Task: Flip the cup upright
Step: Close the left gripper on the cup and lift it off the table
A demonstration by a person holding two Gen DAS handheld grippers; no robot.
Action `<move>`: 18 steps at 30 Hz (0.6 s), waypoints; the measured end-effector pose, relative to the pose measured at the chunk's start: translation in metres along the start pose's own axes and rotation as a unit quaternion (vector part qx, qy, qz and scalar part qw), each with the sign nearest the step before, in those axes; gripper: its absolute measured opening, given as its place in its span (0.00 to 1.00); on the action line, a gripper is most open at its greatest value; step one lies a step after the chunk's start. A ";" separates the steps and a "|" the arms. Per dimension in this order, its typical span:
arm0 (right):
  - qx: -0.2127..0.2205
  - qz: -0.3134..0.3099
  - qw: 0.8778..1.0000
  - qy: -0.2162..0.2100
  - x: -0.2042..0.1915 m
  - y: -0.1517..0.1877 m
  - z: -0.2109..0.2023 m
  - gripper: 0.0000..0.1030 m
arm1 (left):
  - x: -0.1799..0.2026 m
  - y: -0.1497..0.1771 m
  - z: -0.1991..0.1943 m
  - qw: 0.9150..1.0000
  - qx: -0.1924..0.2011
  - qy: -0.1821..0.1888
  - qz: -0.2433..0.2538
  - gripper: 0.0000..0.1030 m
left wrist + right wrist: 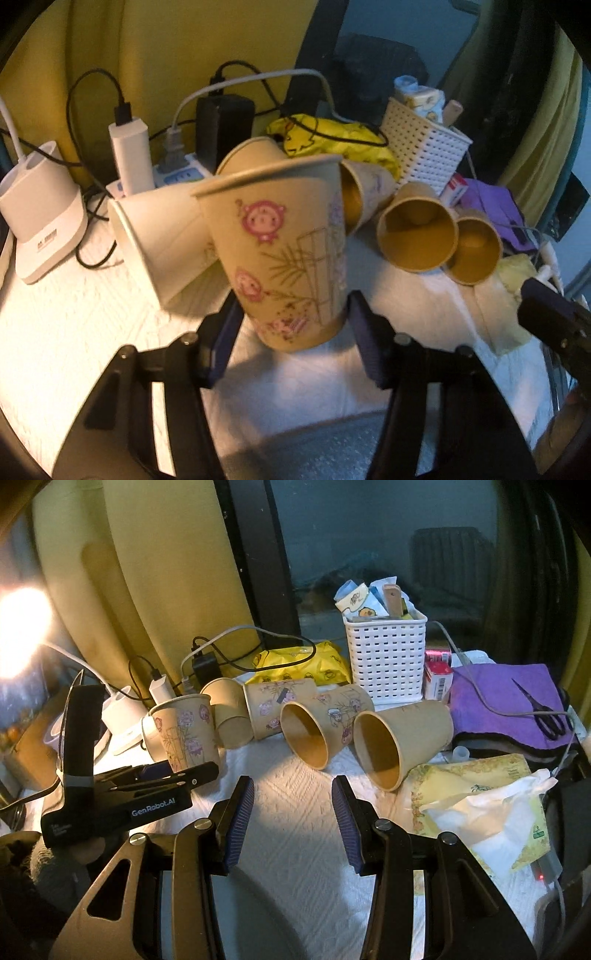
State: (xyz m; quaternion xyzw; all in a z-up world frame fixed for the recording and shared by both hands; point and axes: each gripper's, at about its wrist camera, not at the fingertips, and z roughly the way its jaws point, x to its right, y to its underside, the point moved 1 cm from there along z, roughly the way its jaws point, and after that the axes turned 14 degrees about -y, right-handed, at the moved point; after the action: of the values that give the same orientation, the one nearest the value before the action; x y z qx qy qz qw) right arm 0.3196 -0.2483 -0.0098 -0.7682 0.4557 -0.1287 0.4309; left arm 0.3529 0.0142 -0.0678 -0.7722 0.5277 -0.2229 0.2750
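At the bottom of the left wrist view, my left fingers [293, 332] sit either side of the base of a patterned paper cup [280, 247], the pads right at its lower wall, gripping it. The cup stands mouth up, tilted a little, in the middle of the frame; it is tan with pink cartoon faces and bamboo sprigs. In the right wrist view the same cup [184, 734] shows at mid left, above my left gripper [159, 771].

My right fingers [291, 819] are spread apart with nothing between them, over the white textured cloth [295, 849] on the desk.

Past them, two cups lie on their sides with mouths toward the camera: one at centre [325, 723], one just right of it [402, 742]. More tipped cups [273, 705] lie behind. A white lattice basket [386, 661] in the upper middle holds packets and a wooden handle. A yellow packet [303, 662] lies to its left, a red-and-white box [437, 677] to its right, then purple cloth [498, 694] with black scissors [546, 716] on it. A tissue pack [480, 805] sits at lower right. Chargers and cables [129, 147] crowd the upper left of the left wrist view, with a white stand [40, 221] at its left edge.
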 end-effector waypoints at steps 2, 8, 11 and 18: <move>0.001 -0.001 1.000 -0.002 -0.004 0.001 -0.003 0.45 | -0.001 0.003 -0.009 1.000 0.006 0.008 0.003 0.56; 0.011 -0.007 1.000 -0.009 -0.028 0.008 -0.020 0.45 | -0.001 0.019 -0.043 0.999 0.022 0.027 0.021 0.56; 0.020 -0.011 1.000 -0.016 -0.041 0.013 -0.032 0.45 | -0.001 0.030 -0.067 0.998 0.036 0.034 0.034 0.56; 0.032 -0.026 0.999 -0.028 -0.074 0.028 -0.061 0.45 | 0.001 0.062 -0.117 0.994 0.064 0.057 0.063 0.56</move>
State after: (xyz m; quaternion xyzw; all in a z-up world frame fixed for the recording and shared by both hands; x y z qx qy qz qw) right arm 0.2259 -0.2273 0.0192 -0.7686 0.4194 -0.1330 0.4643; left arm 0.2364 -0.0268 -0.0212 -0.7043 0.5747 -0.2820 0.3069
